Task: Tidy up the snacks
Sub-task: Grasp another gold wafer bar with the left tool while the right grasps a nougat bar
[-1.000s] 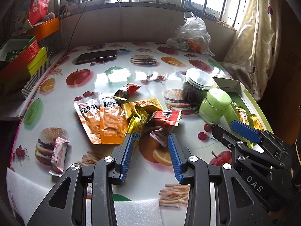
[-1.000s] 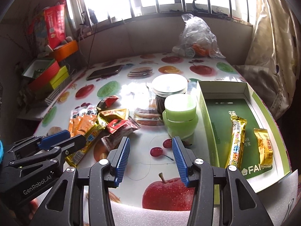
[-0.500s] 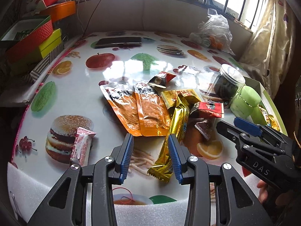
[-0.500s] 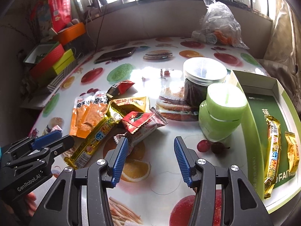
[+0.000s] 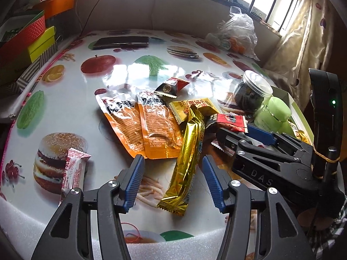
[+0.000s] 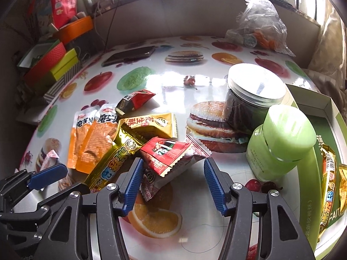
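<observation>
Glossy oilcloth printed with burgers, apples and orange slices covers the table under a barred window, with a dark phone lying far back and a knotted clear plastic bag near the wall. Snacks sit in a loose heap at the middle. Two orange flat pouches with white tops lie side by side, and a long gold foil bar slants across their right edge, its near end pointing toward the left gripper. That gripper's jaws are opening, with the bar's lower end lying between the blue pads but not pinched (nothing is gripped). A small pink-and-white wrapped sweet rests apart, on a printed burger at the left.

The right gripper hovers low over a red crimped sachet that lies on a white-and-red wrapper; its jaws are opening too, the packets between them and seemingly untouched. Just right stand a pale green lidded plastic jar and, behind and touching it, a clear jar of dark contents with a silver lid. An open green cardboard box at the far right holds another gold bar.
</observation>
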Available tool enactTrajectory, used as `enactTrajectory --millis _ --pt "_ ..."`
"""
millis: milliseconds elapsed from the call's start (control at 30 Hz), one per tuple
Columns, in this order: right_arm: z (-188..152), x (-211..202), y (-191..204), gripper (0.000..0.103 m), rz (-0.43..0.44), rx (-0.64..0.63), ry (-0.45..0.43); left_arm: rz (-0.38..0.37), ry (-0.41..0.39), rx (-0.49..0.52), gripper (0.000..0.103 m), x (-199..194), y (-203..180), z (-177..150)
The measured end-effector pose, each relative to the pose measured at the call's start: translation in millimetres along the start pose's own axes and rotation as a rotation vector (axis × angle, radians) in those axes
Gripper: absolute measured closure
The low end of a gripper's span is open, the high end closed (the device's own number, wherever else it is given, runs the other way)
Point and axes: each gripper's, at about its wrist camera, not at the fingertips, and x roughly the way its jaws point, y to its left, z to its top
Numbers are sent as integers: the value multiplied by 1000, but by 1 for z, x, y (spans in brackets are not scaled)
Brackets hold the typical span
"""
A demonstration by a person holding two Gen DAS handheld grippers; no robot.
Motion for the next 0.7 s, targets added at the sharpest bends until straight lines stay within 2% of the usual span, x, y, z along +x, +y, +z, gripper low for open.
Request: enactTrajectory --millis 167,267,433,533,600,700 --pt "-2 5 3 45 -85 -58 21 7 19 20 46 6 -3 2" --pt "-3 3 -2 46 -78 -46 19 6 27 26 46 10 -5 3" --pt "-6 -2 -8 68 -92 -54 15 31 46 53 46 17 -11 3" --pt "-8 -5 -13 78 -89 -44 11 43 48 65 46 20 -15 4" --pt "-10 -7 -16 82 -88 -38 12 59 52 80 46 22 -18 4" --pt "-14 -10 -20 84 -82 -25 11 73 64 82 47 26 -19 5"
